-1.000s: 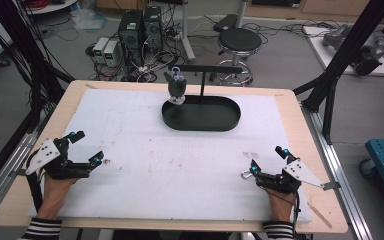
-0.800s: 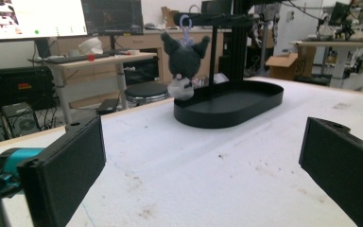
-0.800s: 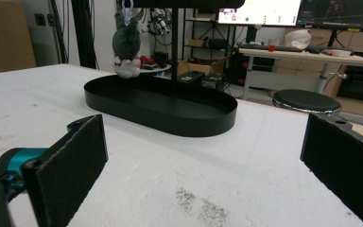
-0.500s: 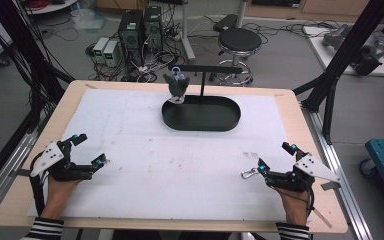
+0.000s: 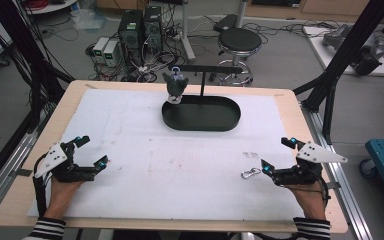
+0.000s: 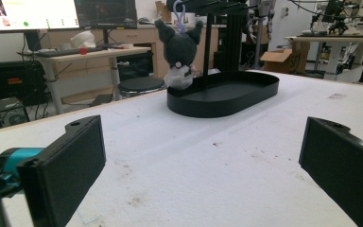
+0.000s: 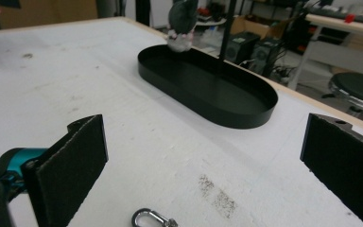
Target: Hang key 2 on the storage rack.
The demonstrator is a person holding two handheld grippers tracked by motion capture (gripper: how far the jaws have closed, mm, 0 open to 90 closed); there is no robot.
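Note:
A small metal clasp (image 5: 250, 173) lies on the white table cover, just left of my right gripper (image 5: 275, 154), which stands open and apart from it. In the right gripper view the clasp (image 7: 151, 218) sits at the bottom edge between the wide-spread jaws of that gripper (image 7: 203, 156). My left gripper (image 5: 92, 150) is open near the table's left front, nothing between its jaws (image 6: 203, 146). A dark grey plush toy (image 5: 175, 86) hangs from a black stand's bar (image 5: 215, 68) over the left end of a black oval tray (image 5: 201, 127).
The tray (image 6: 227, 99) and plush (image 6: 180, 52) stand at the far middle of the table. White cover (image 5: 145, 170) spans the space between the grippers. Beyond the table are a stool (image 5: 237, 39) and computer cases (image 5: 140, 27) on the floor.
My right gripper has drawn back a little to the right, away from the clasp, which stays on the cover. The left gripper has hardly moved.

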